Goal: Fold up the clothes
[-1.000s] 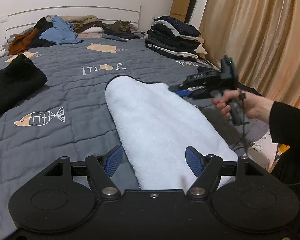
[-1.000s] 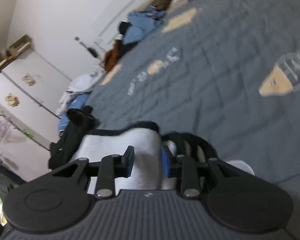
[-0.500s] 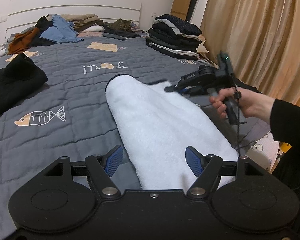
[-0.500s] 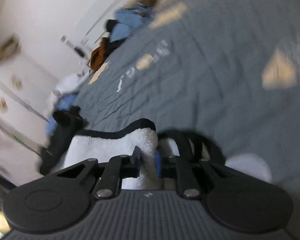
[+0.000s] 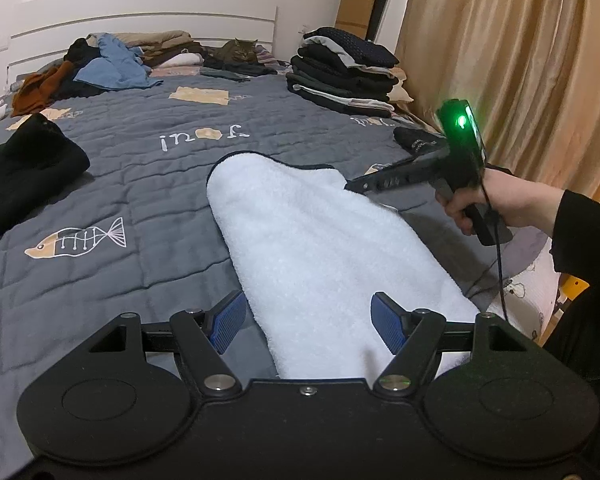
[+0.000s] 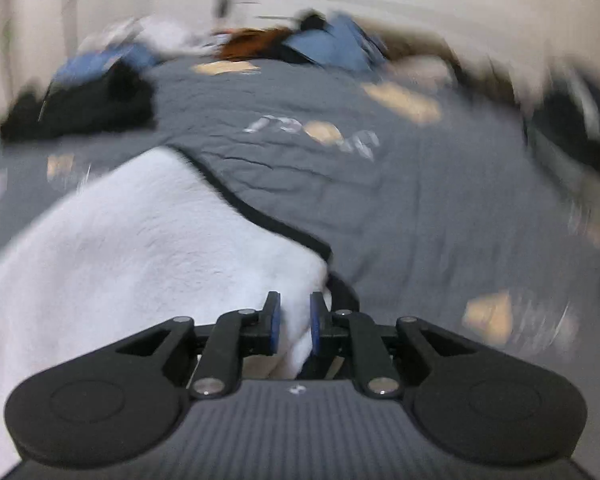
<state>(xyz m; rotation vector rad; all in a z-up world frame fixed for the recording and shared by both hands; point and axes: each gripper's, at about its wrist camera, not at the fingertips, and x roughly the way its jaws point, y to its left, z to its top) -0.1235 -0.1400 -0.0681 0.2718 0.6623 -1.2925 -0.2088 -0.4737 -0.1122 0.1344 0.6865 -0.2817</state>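
A white fleece garment [image 5: 316, 240] with black trim lies lengthwise on the grey quilted bed [image 5: 140, 168]. My left gripper [image 5: 308, 320] hangs open over the near end, its blue fingers [image 5: 228, 318] apart on either side of the fabric and holding nothing. A hand holds my right gripper [image 5: 352, 185] at the garment's far right corner. In the blurred right wrist view, that gripper [image 6: 295, 322] is shut on a fold of the white garment [image 6: 140, 248] beside its black edge.
Folded dark clothes [image 5: 344, 76] are stacked at the back right. Unfolded clothes [image 5: 112, 64] and a cat [image 5: 242, 50] lie by the headboard. A black garment [image 5: 24, 168] sits on the left. A tan curtain [image 5: 520, 60] hangs past the bed's right edge.
My right gripper's fingers have closed on the garment's corner, and its view has swung round and levelled over the bed. The left gripper has stayed still and open.
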